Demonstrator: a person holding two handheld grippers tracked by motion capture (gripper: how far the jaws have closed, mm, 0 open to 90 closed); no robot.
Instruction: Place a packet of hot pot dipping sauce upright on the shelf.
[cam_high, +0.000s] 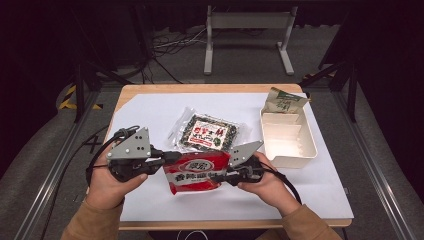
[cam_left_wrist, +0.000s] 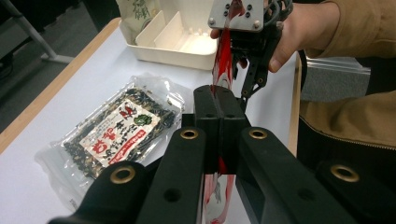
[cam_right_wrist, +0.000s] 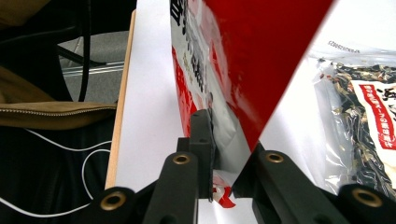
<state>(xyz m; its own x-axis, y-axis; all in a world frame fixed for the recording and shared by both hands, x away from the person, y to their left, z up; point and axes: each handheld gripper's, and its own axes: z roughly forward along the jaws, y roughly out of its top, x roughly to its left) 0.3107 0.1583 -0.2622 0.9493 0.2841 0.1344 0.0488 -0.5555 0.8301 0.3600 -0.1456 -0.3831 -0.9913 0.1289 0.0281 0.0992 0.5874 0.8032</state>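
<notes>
Your left gripper has its jaws pinched tight on the red packet, and your right gripper clamps its opposite edge. The packet hangs between them, just above the white sheet, beside the seaweed bag.

Red pouch btwn closed fingers

Clear seaweed packet mid-table; cream divided tray (green packet inside)

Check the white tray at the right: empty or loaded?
Empty. The white tray's compartments show bare floors in the high view; a green packet sits at its far end.
</notes>
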